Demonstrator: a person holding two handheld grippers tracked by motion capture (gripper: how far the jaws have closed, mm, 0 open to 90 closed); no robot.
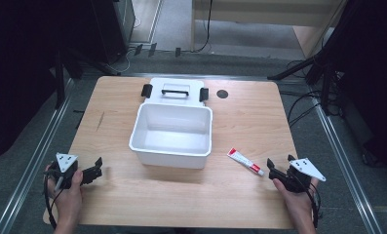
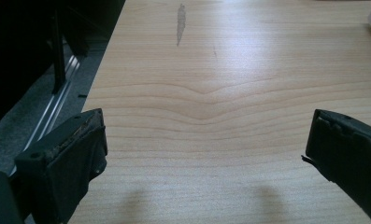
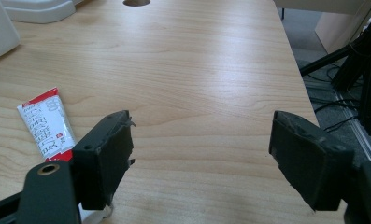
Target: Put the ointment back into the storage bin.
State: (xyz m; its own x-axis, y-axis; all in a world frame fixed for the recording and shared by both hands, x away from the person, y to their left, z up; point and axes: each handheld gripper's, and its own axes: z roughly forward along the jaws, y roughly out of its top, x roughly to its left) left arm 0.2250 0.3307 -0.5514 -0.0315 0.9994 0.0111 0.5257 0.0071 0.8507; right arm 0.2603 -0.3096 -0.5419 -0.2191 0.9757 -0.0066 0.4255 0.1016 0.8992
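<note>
1. The table point(image 1: 132, 204) has bare wood along its near edge, with a white bin point(image 1: 173, 134) at mid-table.
2. The tube point(image 1: 245, 161) lies near the right edge, just left of the right gripper point(image 1: 280, 166), its long axis slanting, cap toward that gripper.
3. Right gripper: jaws apart, empty.
4. The left gripper point(image 1: 99, 165) sits by the near left edge, jaws wide, empty.
</note>
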